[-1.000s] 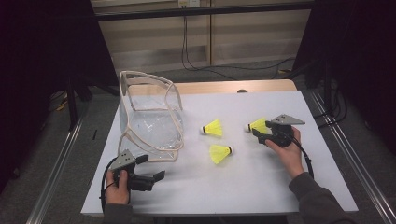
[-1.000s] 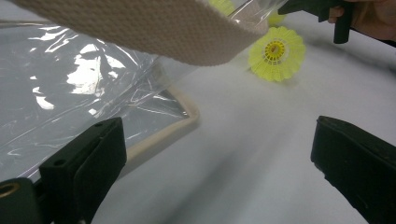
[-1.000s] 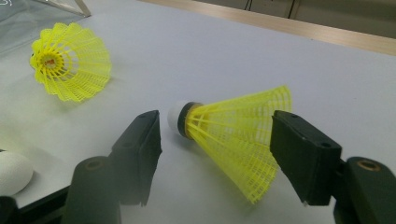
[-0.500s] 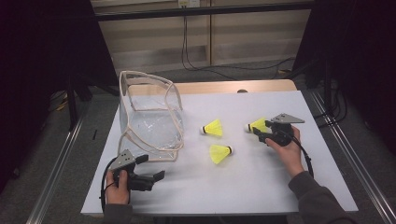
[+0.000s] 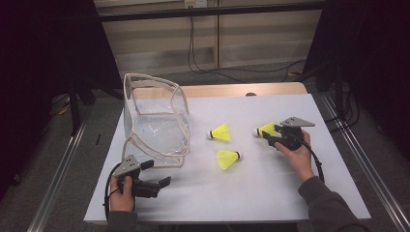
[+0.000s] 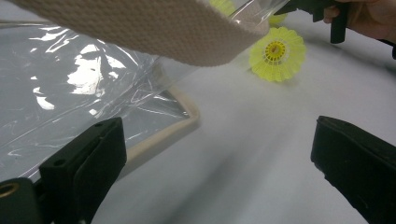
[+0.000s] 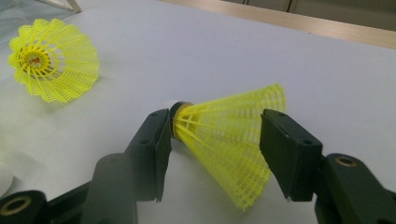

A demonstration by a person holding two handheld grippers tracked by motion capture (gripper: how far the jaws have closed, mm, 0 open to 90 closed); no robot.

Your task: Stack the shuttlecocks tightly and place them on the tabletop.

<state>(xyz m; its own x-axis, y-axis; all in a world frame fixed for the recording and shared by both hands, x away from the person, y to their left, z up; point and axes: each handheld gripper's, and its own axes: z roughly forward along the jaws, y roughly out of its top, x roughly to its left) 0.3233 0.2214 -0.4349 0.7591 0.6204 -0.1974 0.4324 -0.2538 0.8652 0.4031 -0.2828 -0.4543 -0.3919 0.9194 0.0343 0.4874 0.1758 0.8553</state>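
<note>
My right gripper [image 5: 269, 135] sits at the right of the white table top [image 5: 270, 193], and its jaws have just been closing on a yellow shuttlecock [image 5: 265, 128]. In the right gripper view [image 7: 215, 119] one pad touches the cork collar and the other the skirt of that shuttlecock [image 7: 224, 135], which lies on the table. Two more yellow shuttlecocks lie mid-table: one [image 5: 221, 132] [image 7: 53, 58] farther back, one [image 5: 228, 158] [image 6: 278, 53] nearer. My left gripper [image 5: 157, 173] [image 6: 217, 135] rests open at the front left with nothing between its jaws.
A clear plastic bag with beige woven trim [image 5: 154, 125] [image 6: 140, 28] stands open at the left of the table, just beyond my left gripper. Dark floor and metal rails flank the table on both sides.
The right gripper's jaws have drawn closer around the shuttlecock. Both hands and the other two shuttlecocks stay where they were.
</note>
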